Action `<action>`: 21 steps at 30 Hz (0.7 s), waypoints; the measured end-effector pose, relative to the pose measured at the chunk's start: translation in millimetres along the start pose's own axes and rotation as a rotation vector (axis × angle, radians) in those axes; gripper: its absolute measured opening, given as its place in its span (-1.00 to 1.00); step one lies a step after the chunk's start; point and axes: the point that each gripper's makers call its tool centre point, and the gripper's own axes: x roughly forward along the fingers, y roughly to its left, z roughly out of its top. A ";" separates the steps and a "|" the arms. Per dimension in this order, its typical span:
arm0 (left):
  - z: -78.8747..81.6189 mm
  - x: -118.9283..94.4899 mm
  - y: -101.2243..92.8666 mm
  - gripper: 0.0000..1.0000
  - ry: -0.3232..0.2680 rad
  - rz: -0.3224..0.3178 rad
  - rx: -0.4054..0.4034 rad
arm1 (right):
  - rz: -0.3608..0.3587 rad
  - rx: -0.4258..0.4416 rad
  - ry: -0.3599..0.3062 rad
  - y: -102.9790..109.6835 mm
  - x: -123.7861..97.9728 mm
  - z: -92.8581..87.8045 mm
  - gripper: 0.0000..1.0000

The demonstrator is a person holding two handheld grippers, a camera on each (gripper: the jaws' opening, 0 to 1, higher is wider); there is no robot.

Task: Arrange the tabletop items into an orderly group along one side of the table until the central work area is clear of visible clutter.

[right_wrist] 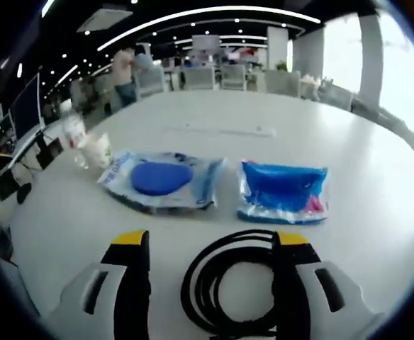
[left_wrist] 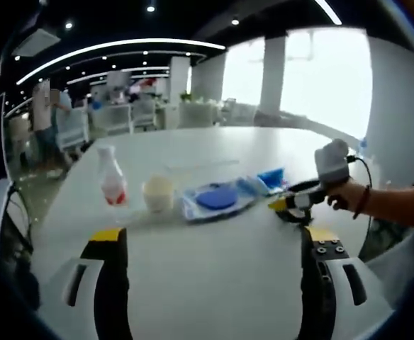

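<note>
A coiled black cable (right_wrist: 230, 290) lies on the white table (right_wrist: 349, 127) between the spread jaws of the right gripper (right_wrist: 212, 249) — the right jaw lies across the coil's right side, the left jaw stands clear of it, and the jaws are apart and closed on nothing. Just beyond the coil, two plastic packs lie side by side: a clear bag with a dark blue disc inside (right_wrist: 163, 179) to the left and a bright blue pack with a touch of pink at one corner (right_wrist: 283, 191) to the right, a narrow gap of table between them.

Left of the disc bag, near the table's edge in the right gripper view, stand a pale cup (right_wrist: 99, 150) and a clear bottle (right_wrist: 73, 137), both blurred.

In the left gripper view the same things form a row across the table: the bottle (left_wrist: 111, 177) with a red band low on it, upright; the cup (left_wrist: 158, 193) just beside it; the disc bag (left_wrist: 215, 198); then the blue pack (left_wrist: 269, 178). At the row's right end the right gripper (left_wrist: 278, 205) comes in, held by a hand (left_wrist: 346, 194) with a dark band at the wrist — its yellow tips low over the table by the cable (left_wrist: 293, 214).

The left gripper (left_wrist: 214, 236) hangs over bare table nearer the camera, well apart from the row, its jaws wide open and holding nothing.

Office chairs (left_wrist: 130, 117) and a standing person (right_wrist: 125, 71) show beyond the table.
</note>
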 end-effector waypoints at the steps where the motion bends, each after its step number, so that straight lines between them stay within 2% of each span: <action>1: -0.3 -1.2 -0.2 0.99 0.002 -0.001 0.001 | 0.003 -0.001 0.009 1.8 -0.5 -3.4 0.38; 10: -5.0 -8.5 0.4 0.99 0.006 -0.006 0.015 | 0.026 -0.042 0.051 11.2 1.6 -26.8 0.26; 21: -8.0 -15.8 9.0 0.99 0.010 0.013 0.019 | 0.012 -0.026 0.119 9.5 6.2 -45.7 -0.14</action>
